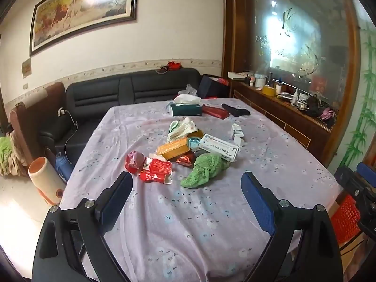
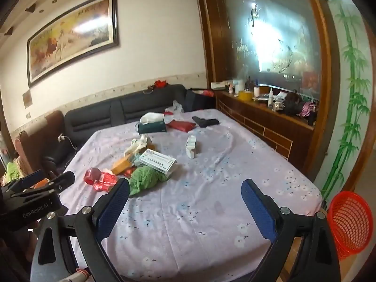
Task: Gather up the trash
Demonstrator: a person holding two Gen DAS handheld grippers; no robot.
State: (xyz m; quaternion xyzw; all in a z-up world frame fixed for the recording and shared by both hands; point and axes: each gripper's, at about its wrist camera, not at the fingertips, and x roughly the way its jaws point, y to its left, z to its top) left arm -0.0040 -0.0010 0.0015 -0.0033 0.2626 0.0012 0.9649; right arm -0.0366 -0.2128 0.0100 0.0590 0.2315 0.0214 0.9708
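Left wrist view: left gripper (image 1: 186, 196) hangs above the near part of the table (image 1: 188, 223), jaws spread wide, nothing between them. Right gripper (image 2: 185, 203) likewise spread and empty over the lilac floral cloth. Red mesh basket (image 2: 350, 221) stands off the table's right near corner. Mid-table, the trash lies heaped: green cloth (image 1: 206, 168) nearest, red wrappers (image 1: 155, 170) to its left, orange box (image 1: 174, 149) and white medicine box (image 1: 219, 146) behind, touching. Further back, a small white carton (image 1: 237, 135) apart; then tissue box (image 1: 186, 108), red pouch (image 1: 215, 111), black object (image 1: 236, 111).
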